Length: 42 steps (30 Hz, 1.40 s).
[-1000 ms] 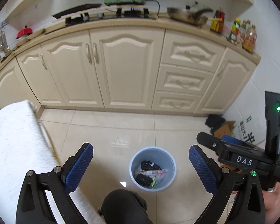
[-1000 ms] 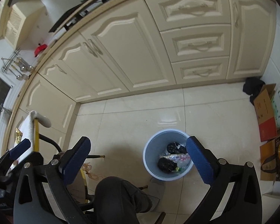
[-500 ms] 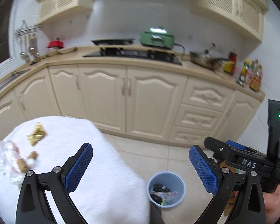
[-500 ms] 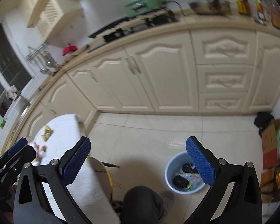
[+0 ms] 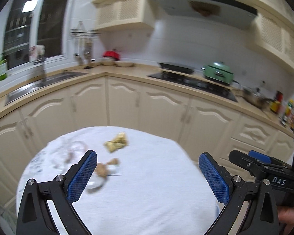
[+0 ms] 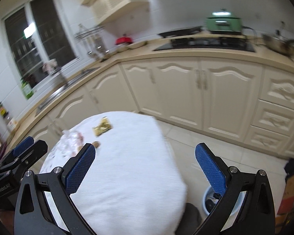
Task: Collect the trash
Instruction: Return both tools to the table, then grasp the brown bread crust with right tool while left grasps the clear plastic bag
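Observation:
A round table with a white cloth (image 5: pixel 147 180) fills the lower middle of both views (image 6: pixel 127 168). On it lie a gold wrapper (image 5: pixel 116 143) (image 6: pixel 102 127), brown scraps (image 5: pixel 102 170) (image 6: pixel 96 144) and crumpled clear plastic (image 5: pixel 68 152) (image 6: pixel 72 139) at its left. My left gripper (image 5: pixel 148 176) is open and empty above the cloth. My right gripper (image 6: pixel 145 168) is open and empty above the table's right part. A blue trash bin (image 6: pixel 210 201) holding trash stands on the floor at the lower right, partly hidden by my right finger.
Cream kitchen cabinets (image 5: pixel 162 115) and a counter with sink (image 5: pixel 39 86), stove (image 5: pixel 190 78) and green cooker (image 5: pixel 218 72) run behind the table. Cardboard boxes (image 6: pixel 292 192) stand on the floor at the right. The frames are blurred by motion.
Both views have swung up and left from the floor and bin to the table. The trash on the cloth has come into view. Both grippers stay open.

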Each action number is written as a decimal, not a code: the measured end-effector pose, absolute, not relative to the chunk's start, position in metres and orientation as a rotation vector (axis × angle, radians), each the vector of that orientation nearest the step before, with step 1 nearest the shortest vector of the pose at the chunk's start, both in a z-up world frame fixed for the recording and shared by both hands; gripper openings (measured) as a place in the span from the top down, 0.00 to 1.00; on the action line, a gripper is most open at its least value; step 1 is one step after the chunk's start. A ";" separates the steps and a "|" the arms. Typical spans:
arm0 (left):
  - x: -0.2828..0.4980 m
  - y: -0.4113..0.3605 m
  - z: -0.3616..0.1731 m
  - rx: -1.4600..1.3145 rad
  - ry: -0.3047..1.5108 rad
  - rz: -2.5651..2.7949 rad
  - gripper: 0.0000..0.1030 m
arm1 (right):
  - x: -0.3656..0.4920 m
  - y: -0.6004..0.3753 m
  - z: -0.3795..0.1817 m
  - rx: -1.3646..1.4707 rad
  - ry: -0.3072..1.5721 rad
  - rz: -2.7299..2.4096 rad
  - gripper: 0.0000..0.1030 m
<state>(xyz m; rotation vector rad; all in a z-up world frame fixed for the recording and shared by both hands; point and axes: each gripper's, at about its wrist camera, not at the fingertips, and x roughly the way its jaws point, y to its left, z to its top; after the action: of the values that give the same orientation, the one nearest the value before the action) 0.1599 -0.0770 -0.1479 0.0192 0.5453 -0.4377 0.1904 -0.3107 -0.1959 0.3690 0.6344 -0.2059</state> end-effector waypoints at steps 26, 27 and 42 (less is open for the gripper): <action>0.211 0.013 -0.178 -0.114 0.645 -0.097 0.01 | 0.357 -0.142 -0.275 0.102 0.876 0.135 0.31; 0.218 0.016 -0.179 -0.117 0.653 -0.097 0.01 | 0.362 -0.140 -0.283 0.100 0.893 0.141 0.34; 0.308 0.012 -0.224 -0.137 0.748 -0.100 0.01 | 0.406 -0.128 -0.328 -0.024 0.960 0.140 0.67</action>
<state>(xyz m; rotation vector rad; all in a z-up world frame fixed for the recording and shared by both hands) 0.3084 0.0115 -0.2236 -0.1372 0.7479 -0.1004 0.4057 -0.1275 -0.3277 -0.0240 0.9596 0.1397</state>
